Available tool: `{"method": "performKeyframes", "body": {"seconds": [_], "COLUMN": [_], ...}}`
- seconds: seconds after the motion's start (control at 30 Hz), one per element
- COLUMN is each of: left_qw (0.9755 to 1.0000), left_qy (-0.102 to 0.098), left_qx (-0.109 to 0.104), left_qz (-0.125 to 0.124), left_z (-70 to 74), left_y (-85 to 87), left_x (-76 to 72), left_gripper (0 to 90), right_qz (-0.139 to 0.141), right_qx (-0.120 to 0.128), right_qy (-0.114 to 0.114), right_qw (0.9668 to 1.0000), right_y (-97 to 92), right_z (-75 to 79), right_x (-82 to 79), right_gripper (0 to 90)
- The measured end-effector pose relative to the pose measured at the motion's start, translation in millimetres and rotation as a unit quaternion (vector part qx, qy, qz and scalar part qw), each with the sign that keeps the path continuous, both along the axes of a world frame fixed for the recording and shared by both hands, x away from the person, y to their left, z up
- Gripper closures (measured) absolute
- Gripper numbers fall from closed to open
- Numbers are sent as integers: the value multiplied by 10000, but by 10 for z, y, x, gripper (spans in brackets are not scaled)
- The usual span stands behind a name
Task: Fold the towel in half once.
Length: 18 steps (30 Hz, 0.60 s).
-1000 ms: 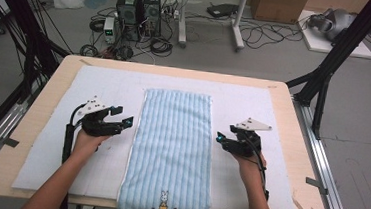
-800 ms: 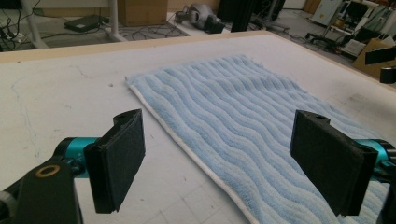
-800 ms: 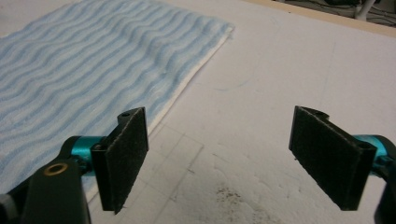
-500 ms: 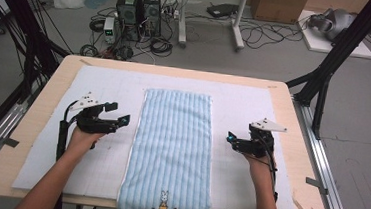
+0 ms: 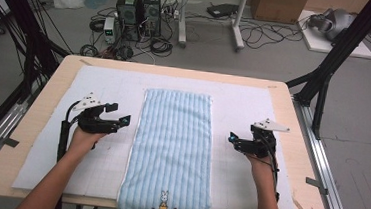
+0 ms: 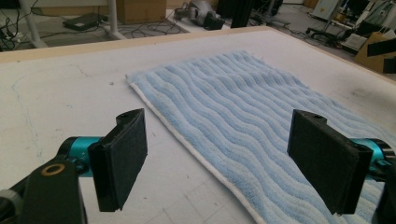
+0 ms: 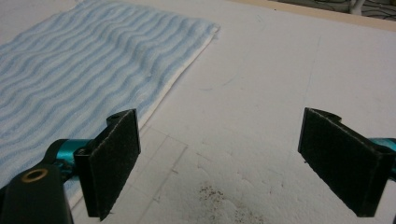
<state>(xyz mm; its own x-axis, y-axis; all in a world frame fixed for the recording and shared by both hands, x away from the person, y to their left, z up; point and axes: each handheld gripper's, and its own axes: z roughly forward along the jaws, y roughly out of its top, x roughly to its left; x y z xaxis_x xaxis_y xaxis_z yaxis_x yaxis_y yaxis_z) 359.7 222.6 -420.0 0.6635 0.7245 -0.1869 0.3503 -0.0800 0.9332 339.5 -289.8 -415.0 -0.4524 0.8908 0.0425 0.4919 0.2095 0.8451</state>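
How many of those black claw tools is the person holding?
2. The left gripper sits just off the blue striped towel's left edge; the right gripper is off its right edge, farther out. Both are open.

Both forearms enter from the bottom edge in the high view, reaching forward, each hand wrapped around a gripper held low and roughly level. The left gripper (image 5: 122, 120) sits at about nine o'clock from centre and points toward three o'clock; its jaws stand wide apart with nothing between them. The right gripper (image 5: 233, 138) sits at about three o'clock and points toward nine o'clock; its jaws have just been opening and now stand wide, gripping nothing. A cable trails back along each wrist.
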Motion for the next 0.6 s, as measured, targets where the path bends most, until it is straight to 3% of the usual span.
{"method": "performKeyframes", "body": {"seconds": [0.13, 0.33, 0.43, 0.6], "left_qw": [10000, 9999, 9998, 9987], "left_qy": [-21, 100, 131, 403], "left_qx": [-77, 77, 102, 259], "left_qz": [-32, -24, 67, 154], "left_z": [-2, -14, -2, 29], "left_y": [2, -34, -60, -184], "left_x": [4, 57, 144, 417], "left_gripper": [210, 237, 231, 263], "right_qz": [54, 165, 220, 269], "right_qx": [-38, -53, -80, 4], "right_qy": [51, 122, 160, 149], "right_qw": [10000, 9998, 9996, 9995], "right_y": [24, 70, 98, 100], "right_z": [-12, -29, -31, -21], "right_x": [14, 27, 19, 23], "right_gripper": [121, 121, 121, 121]}}
